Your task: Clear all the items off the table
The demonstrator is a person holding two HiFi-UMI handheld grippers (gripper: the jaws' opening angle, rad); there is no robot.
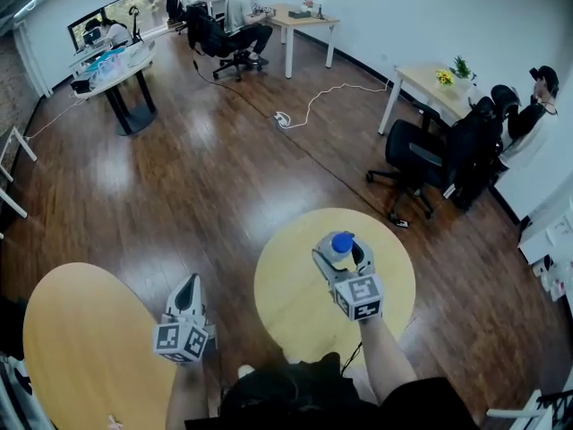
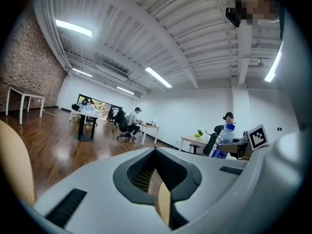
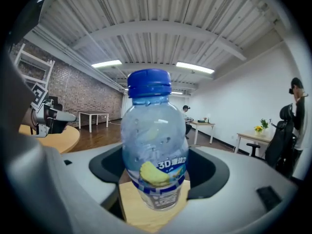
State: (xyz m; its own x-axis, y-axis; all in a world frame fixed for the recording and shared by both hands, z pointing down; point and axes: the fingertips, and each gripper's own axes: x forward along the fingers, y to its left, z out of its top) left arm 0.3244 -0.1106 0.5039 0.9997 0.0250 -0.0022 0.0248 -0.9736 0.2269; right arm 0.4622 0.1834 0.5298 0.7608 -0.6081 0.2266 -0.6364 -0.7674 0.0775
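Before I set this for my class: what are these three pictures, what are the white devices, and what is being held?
A person holds two white two-jaw grippers, one per side; there is no robot. The head view looks down from a camera on the person's head. The two gripper views come from cameras riding on the grippers, looking along their jaws. The right gripper is shut on a clear plastic bottle with a blue cap, over the round yellow wooden table; no other item shows on it. The left gripper is shut and empty.
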